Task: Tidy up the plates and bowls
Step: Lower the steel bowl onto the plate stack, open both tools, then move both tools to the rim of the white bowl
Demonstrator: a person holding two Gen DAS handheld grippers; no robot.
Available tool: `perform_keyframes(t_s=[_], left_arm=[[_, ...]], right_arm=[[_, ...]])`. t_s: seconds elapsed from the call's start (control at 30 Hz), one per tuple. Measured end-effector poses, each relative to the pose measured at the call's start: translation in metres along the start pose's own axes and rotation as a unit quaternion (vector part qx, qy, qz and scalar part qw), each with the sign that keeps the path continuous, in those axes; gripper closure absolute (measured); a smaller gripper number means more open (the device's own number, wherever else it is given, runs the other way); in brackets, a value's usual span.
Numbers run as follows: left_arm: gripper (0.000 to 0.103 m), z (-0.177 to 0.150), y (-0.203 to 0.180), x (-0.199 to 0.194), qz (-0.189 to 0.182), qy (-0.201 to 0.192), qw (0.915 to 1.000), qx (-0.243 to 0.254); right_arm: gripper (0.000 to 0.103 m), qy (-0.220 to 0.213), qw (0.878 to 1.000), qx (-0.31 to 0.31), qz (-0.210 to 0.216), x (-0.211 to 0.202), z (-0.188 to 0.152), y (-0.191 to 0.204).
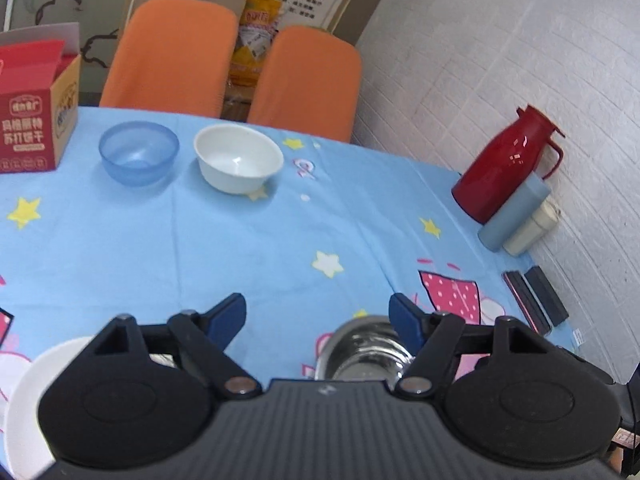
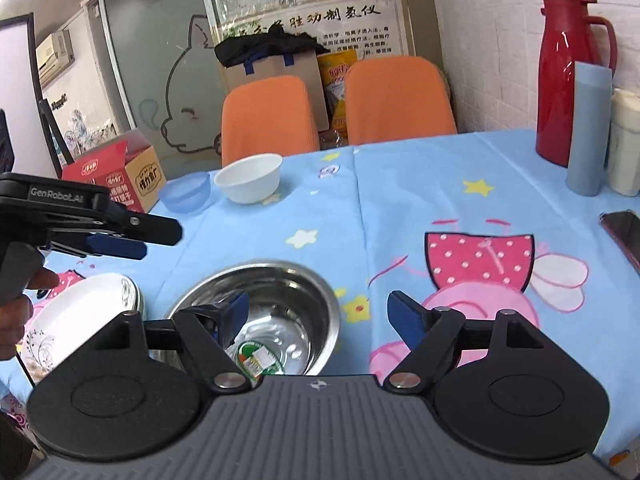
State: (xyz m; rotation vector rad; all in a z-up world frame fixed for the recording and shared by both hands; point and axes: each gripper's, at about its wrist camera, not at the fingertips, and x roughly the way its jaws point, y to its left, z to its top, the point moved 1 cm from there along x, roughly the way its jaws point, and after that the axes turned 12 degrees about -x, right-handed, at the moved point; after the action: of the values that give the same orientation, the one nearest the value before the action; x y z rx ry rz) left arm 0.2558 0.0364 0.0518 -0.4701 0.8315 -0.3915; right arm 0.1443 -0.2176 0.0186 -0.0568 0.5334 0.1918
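Both the left gripper [image 1: 318, 316] and right gripper [image 2: 318, 316] are released, nothing grasped. The round steel bowl [image 2: 280, 280] sits on the blue cartoon-print surface [image 2: 400, 208]; beside it lies the white floral plate [image 2: 76, 316].

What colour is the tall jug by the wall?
The jug is shiny red, with a red handle. It shows best in the right wrist view.

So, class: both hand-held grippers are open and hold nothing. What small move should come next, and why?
Probably send the left hand-held gripper forward to the white bowl. It and the blue bowl sit apart at the far edge, while the steel bowl and the plate are already near. The right hand-held gripper hangs open over the steel bowl.
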Motion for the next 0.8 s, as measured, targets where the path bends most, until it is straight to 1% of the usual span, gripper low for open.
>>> perform_keyframes(t_s=[0.13,0.23,0.33,0.4,0.47,0.5,0.57,0.63,0.67,0.7,0.8], left_arm=[[0.031,0.026,0.013,-0.013,0.012,-0.026,0.9995,-0.016],[0.031,0.047,0.02,-0.015,0.012,-0.037,0.9986,-0.036],[0.031,0.068,0.021,-0.005,0.006,-0.042,0.9971,-0.063],[0.031,0.078,0.021,0.008,-0.001,-0.041,0.9958,-0.082],[0.031,0.088,0.024,0.026,-0.006,-0.041,0.9921,-0.119],[0.031,0.093,0.027,0.036,-0.007,-0.042,0.9896,-0.137],[0.031,0.099,0.037,0.062,0.003,-0.044,0.9818,-0.185],[0.031,0.102,0.049,0.093,0.018,-0.033,0.9716,-0.234],[0.031,0.104,0.055,0.105,0.026,-0.031,0.9674,-0.25],[0.031,0.105,0.061,0.116,0.034,-0.032,0.9613,-0.271],[0.032,0.112,0.07,0.136,0.041,-0.045,0.9483,-0.312]], right_arm=[[0.0,-0.011,1.0,-0.013,-0.004,0.004,0.023,-0.01],[0.0,-0.018,0.999,-0.027,0.003,0.015,0.046,-0.015],[0.0,-0.022,0.999,-0.044,0.012,0.033,0.076,-0.015],[0.0,-0.021,0.998,-0.059,0.013,0.049,0.098,-0.014],[0.0,-0.015,0.997,-0.072,0.016,0.069,0.118,-0.013],[0.0,-0.009,0.997,-0.079,0.018,0.082,0.128,-0.013],[0.0,0.002,0.996,-0.089,0.021,0.108,0.142,-0.013],[0.0,0.023,0.995,-0.094,0.027,0.139,0.152,-0.013],[0.0,0.035,0.994,-0.096,0.032,0.155,0.153,-0.014],[0.0,0.046,0.993,-0.099,0.038,0.171,0.154,-0.014],[0.0,0.081,0.988,-0.116,0.056,0.215,0.151,-0.011]])
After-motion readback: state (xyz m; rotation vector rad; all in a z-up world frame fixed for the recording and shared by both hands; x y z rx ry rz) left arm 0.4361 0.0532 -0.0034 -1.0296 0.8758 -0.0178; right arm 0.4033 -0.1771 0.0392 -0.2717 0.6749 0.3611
